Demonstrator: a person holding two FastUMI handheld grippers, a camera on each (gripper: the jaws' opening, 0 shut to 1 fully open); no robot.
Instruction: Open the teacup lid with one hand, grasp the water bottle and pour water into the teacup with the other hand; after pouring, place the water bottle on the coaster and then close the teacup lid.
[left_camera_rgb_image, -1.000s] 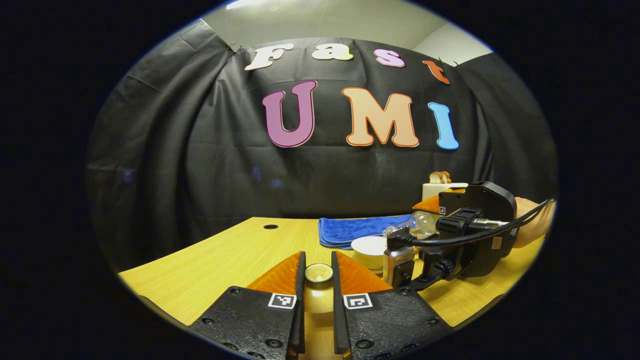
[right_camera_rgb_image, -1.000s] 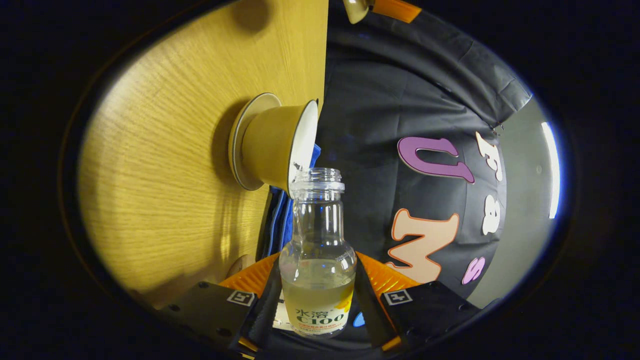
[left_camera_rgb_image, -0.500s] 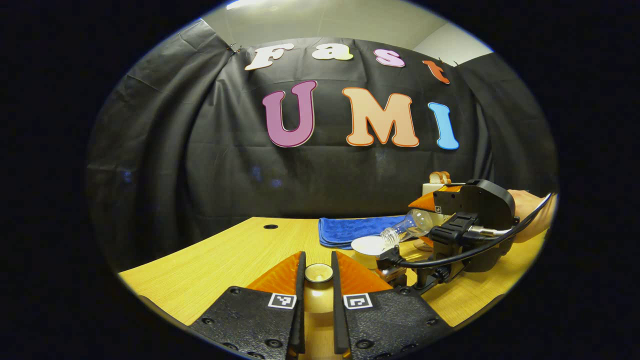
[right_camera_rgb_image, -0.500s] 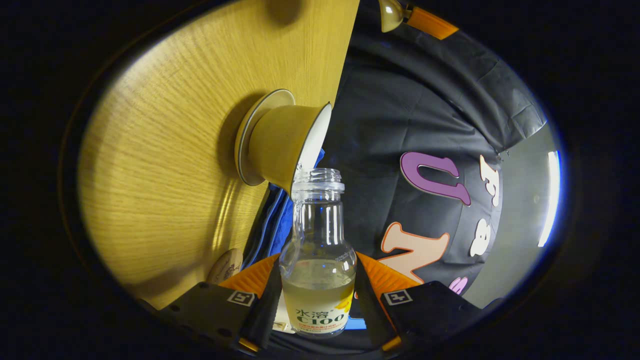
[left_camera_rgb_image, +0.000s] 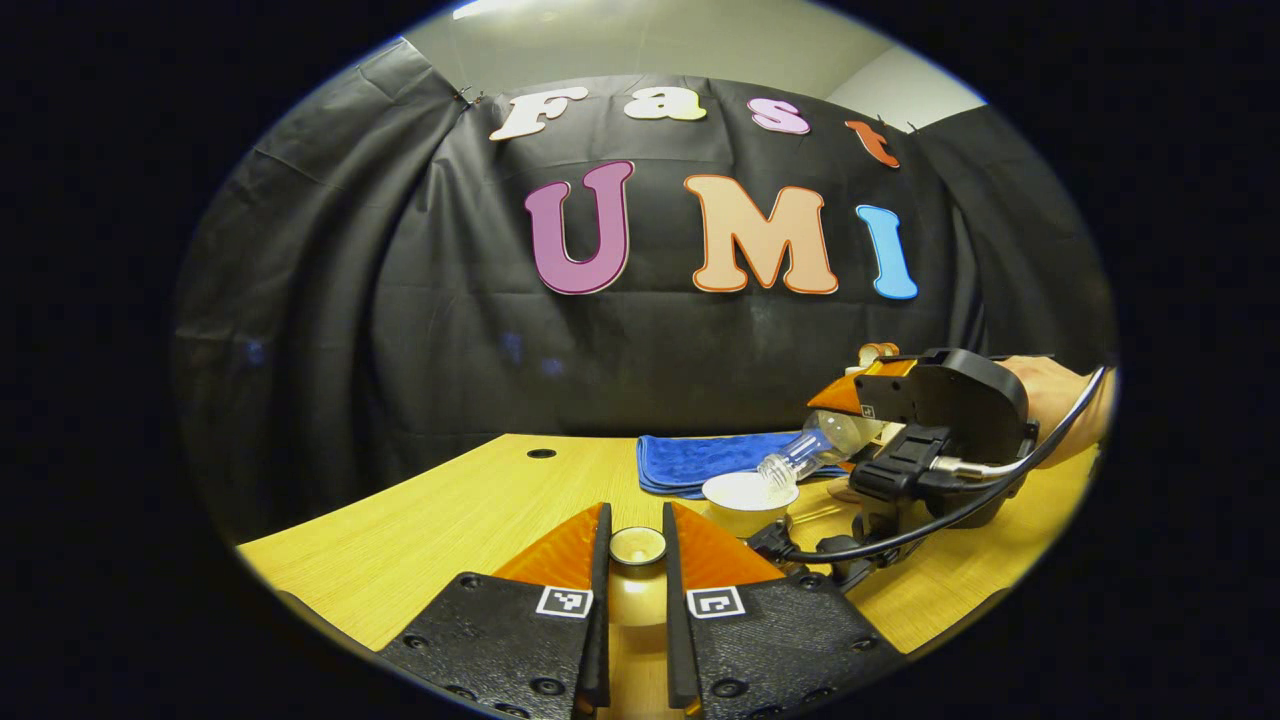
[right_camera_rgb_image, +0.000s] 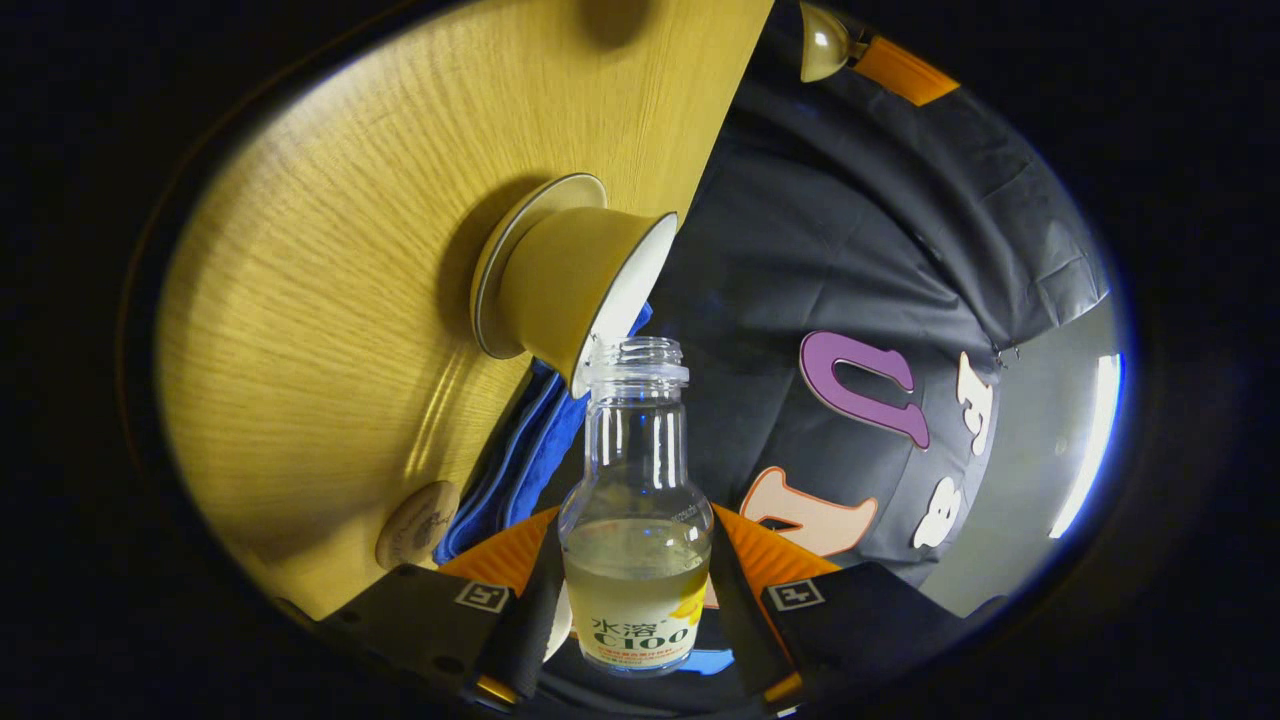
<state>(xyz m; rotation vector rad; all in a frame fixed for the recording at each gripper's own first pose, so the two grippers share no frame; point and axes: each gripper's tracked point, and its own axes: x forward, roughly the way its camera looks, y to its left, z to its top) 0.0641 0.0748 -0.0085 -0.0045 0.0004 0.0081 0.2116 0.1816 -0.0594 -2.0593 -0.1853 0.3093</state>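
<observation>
Black cloth hung behind a pale wooden counter (left_camera_rgb_image: 450, 510), and a folded blue towel (left_camera_rgb_image: 700, 460) lay near its far edge. In the left gripper view, the left hand-held gripper (left_camera_rgb_image: 635, 560) was closed narrowly on the knob of the teacup lid (left_camera_rgb_image: 637, 546), both fingers pressing its sides and holding it above the counter, off to the near left of the cup. The teacup (left_camera_rgb_image: 748, 502) stood uncovered on its saucer, just in front of the towel.

To the right, a hand (left_camera_rgb_image: 1060, 395) held the right hand-held gripper (left_camera_rgb_image: 850, 425), which gripped the water bottle (left_camera_rgb_image: 810, 452). That bottle was tilted neck-down, with its open mouth over the cup's rim.

In the right gripper view, the counter (right_camera_rgb_image: 330, 300) appeared rotated, its surface running up the left side. Both fingers of the right hand-held gripper (right_camera_rgb_image: 637, 590) pressed on the labelled body of the water bottle (right_camera_rgb_image: 637, 530), which held pale liquid in its lower part. Its uncapped mouth sat right at the white inner lip of the teacup (right_camera_rgb_image: 570, 280), which rested on its saucer (right_camera_rgb_image: 500, 255). A round coaster (right_camera_rgb_image: 416, 523) lay on the counter beside the towel (right_camera_rgb_image: 510, 470), apart from the cup. At the top edge of this view, the lid (right_camera_rgb_image: 822, 42) was visible in the other gripper's fingers.
</observation>
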